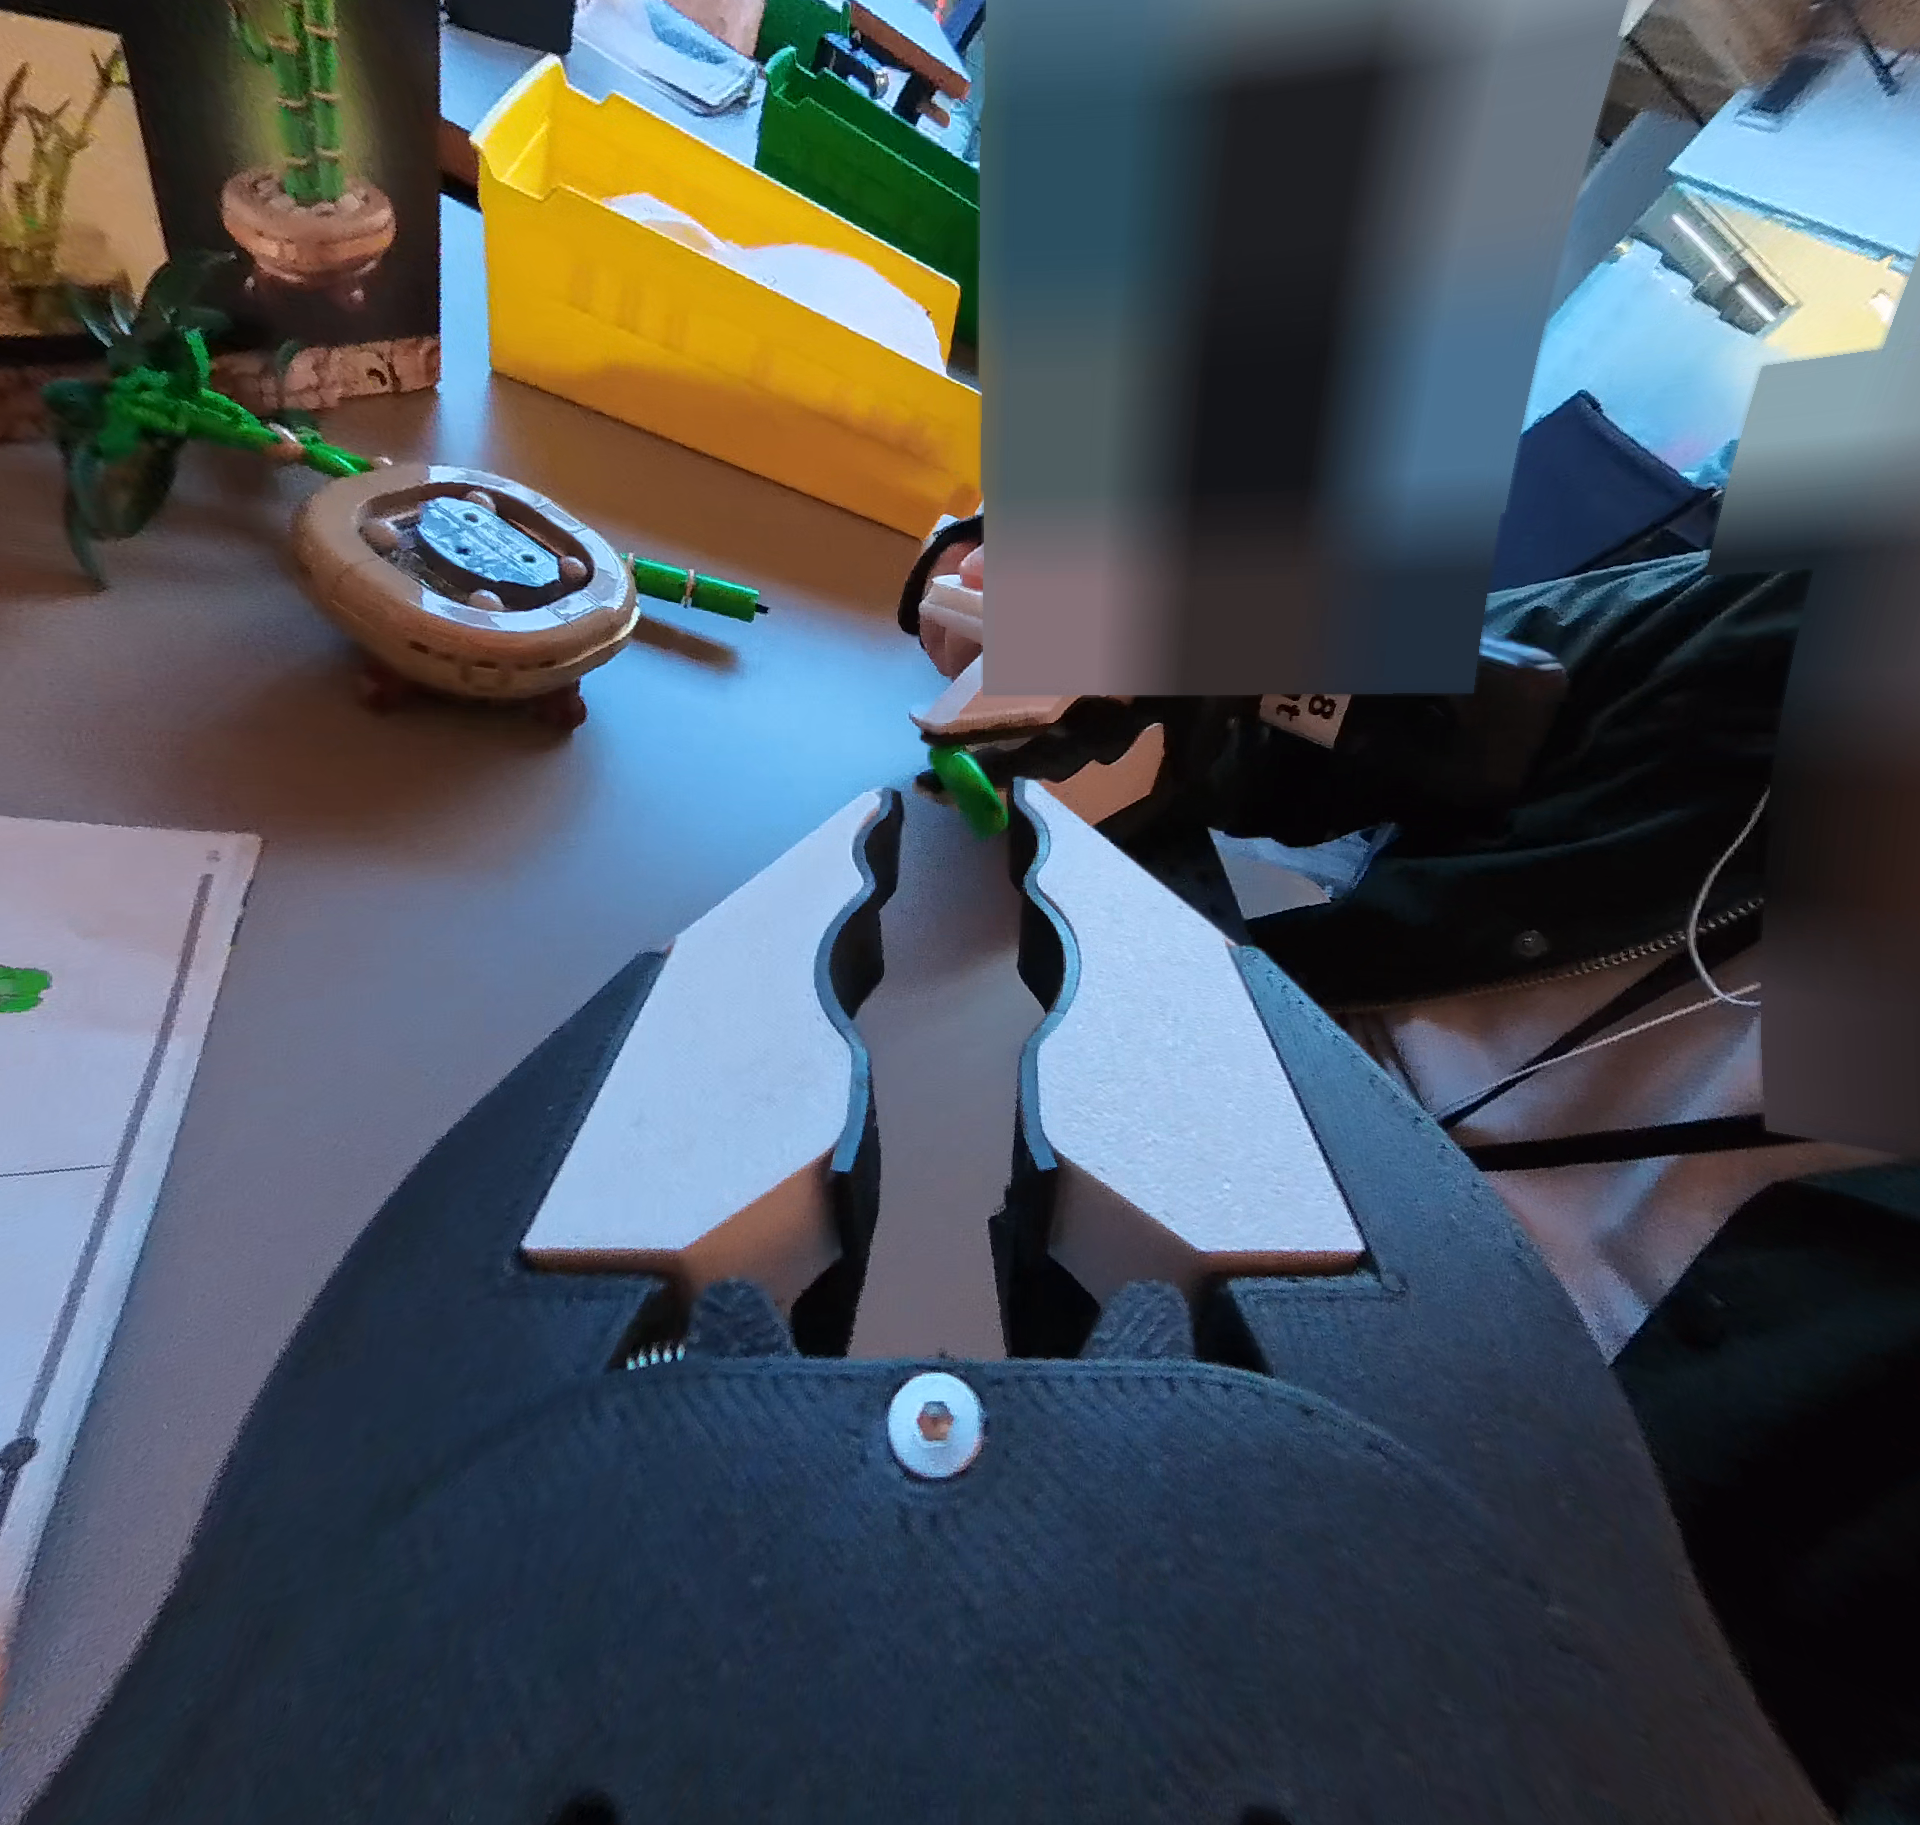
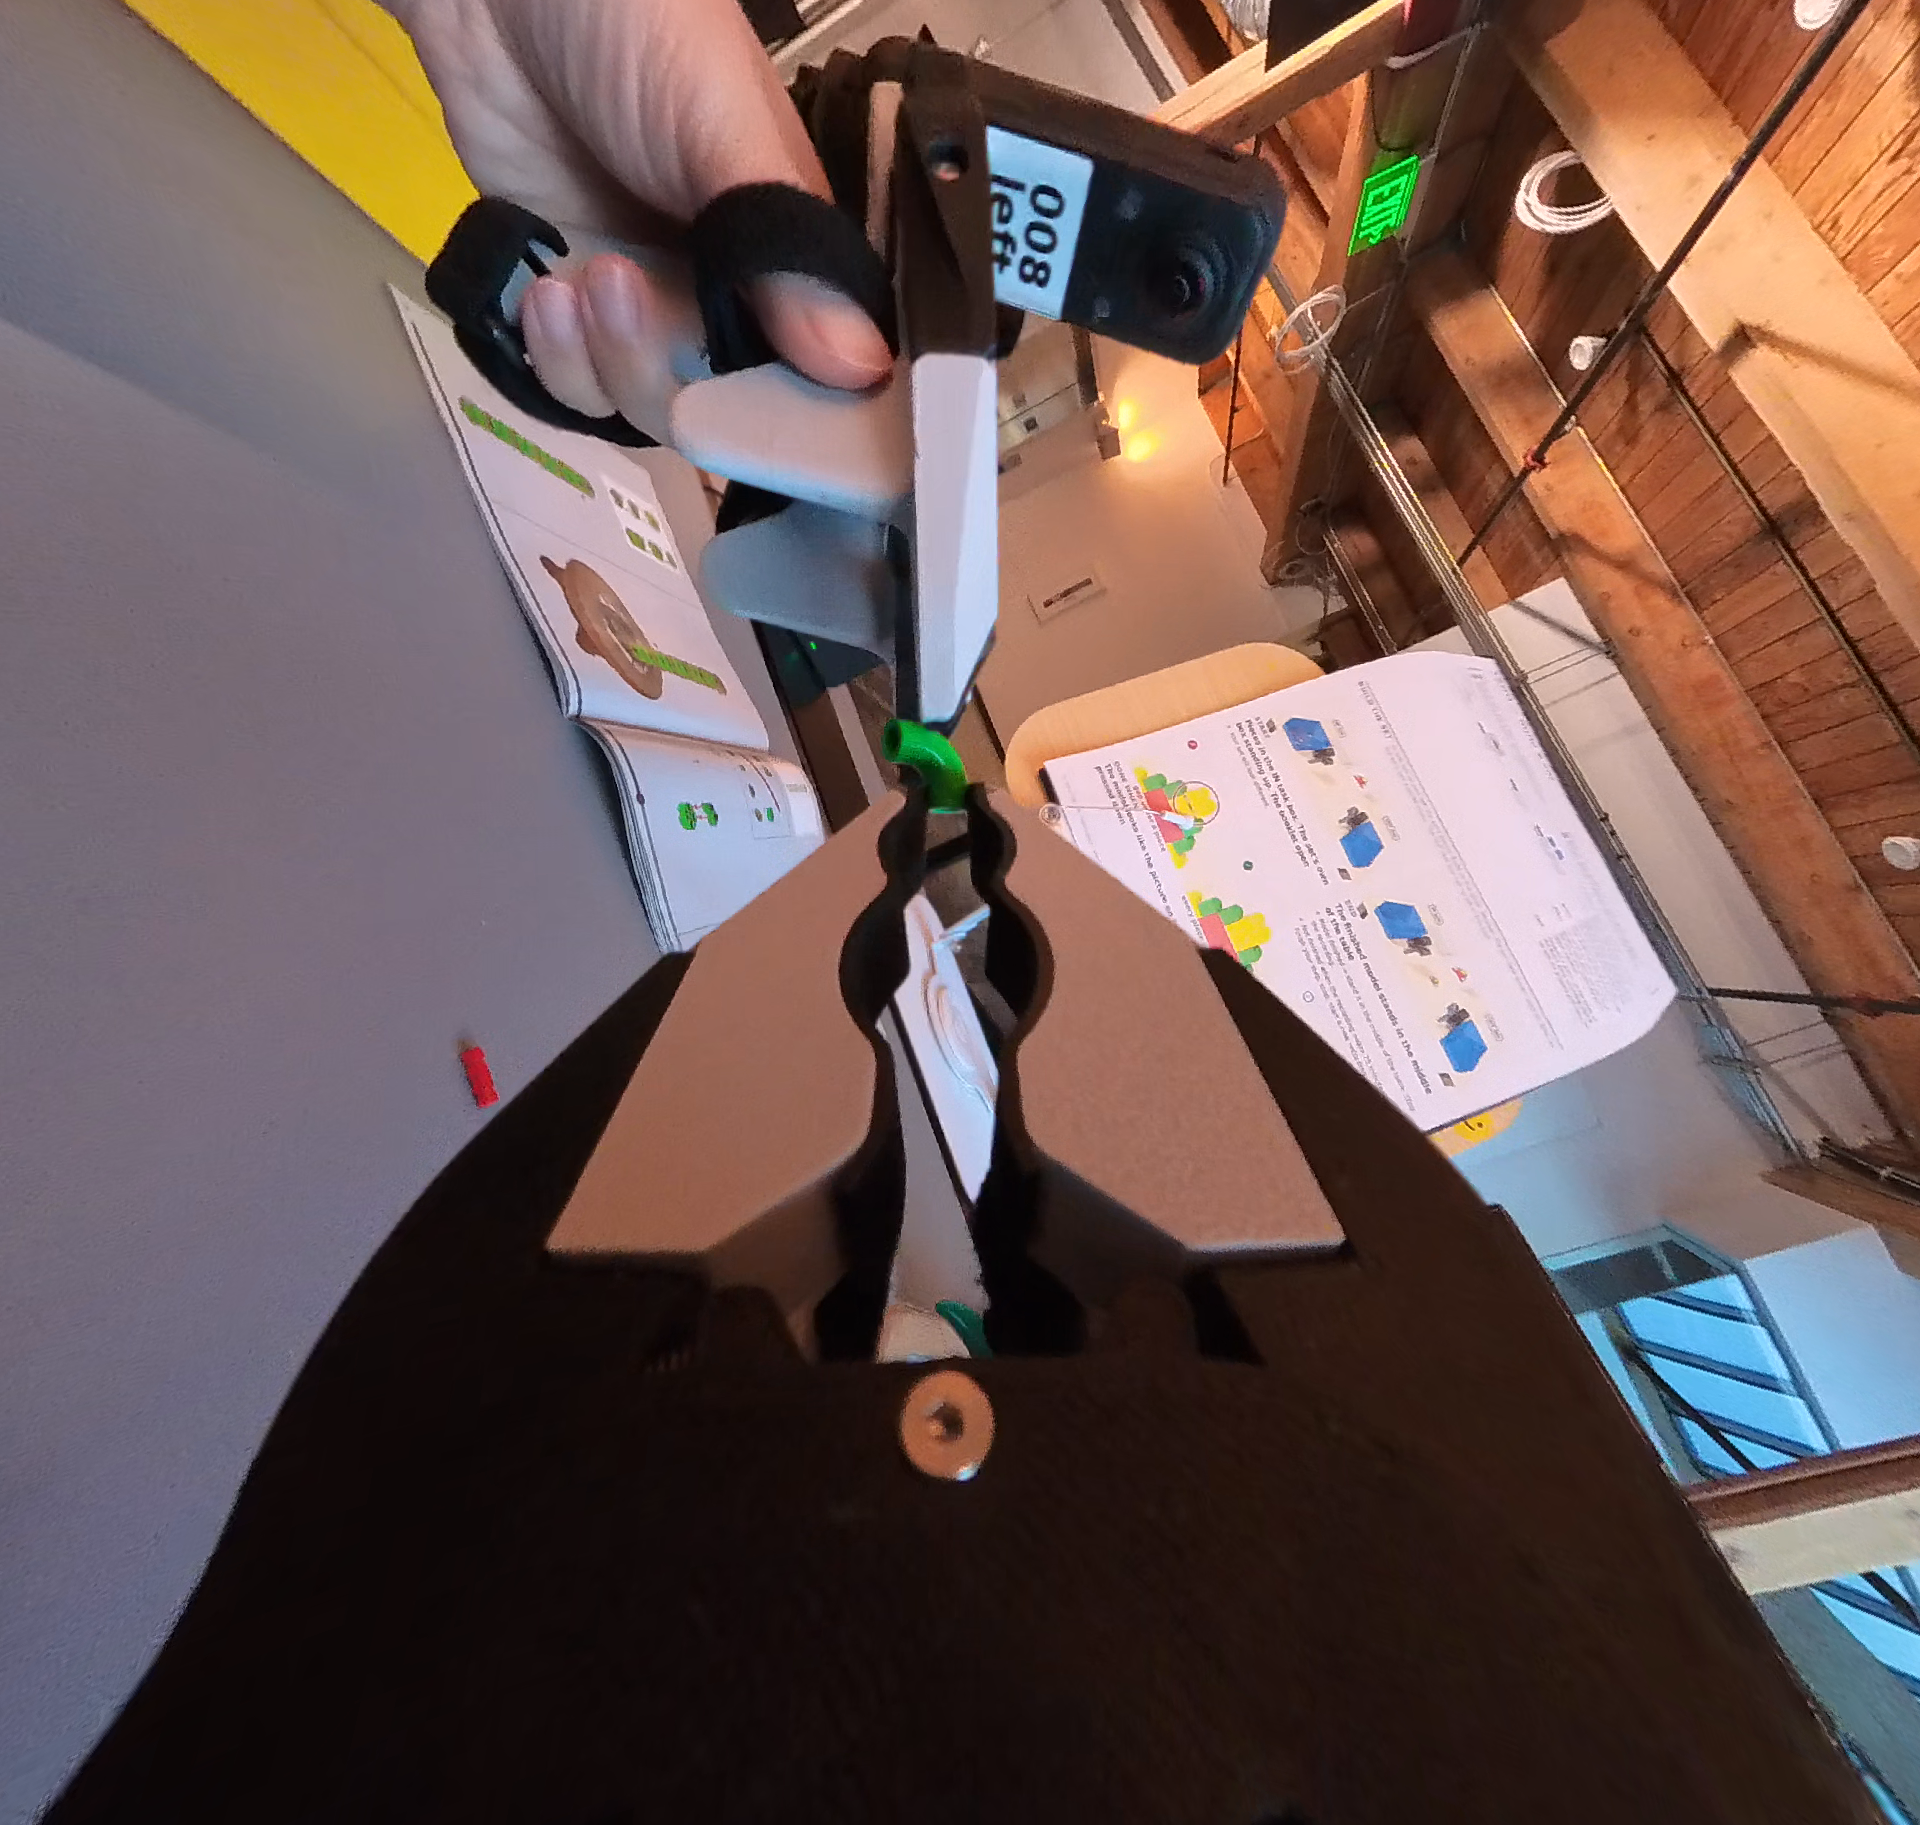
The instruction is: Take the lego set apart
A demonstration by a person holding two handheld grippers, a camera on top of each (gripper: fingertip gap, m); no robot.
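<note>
A small green curved piece [image 2: 935,773] is pinched between the tips of my right gripper [image 2: 940,804], which is shut on it. In the left wrist view the same piece [image 1: 971,793] sits just beyond the tips of my left gripper [image 1: 958,796], whose jaws stand slightly apart around it; I see no firm contact. My right gripper [image 1: 971,741] comes in there from the upper right. My left gripper [image 2: 940,715] shows edge-on in a hand, its tip at the piece's upper end. The tan lego pot [image 1: 468,580] lies tilted on the table beside a green stalk [image 1: 696,591] and leafy bamboo stalks [image 1: 145,425].
The set's box [image 1: 208,144] stands at the back left, with a yellow bin [image 1: 717,321] and a green bin [image 1: 862,154] beside it. An open instruction booklet [image 2: 623,632] lies on the table. A small red piece [image 2: 478,1074] lies loose. A printed sheet [image 2: 1351,892] stands behind. Both grippers' tips are close together, under 4 cm apart. Left tips and right tips are each some 20 cm from the tan lego pot [image 1: 468,580].
</note>
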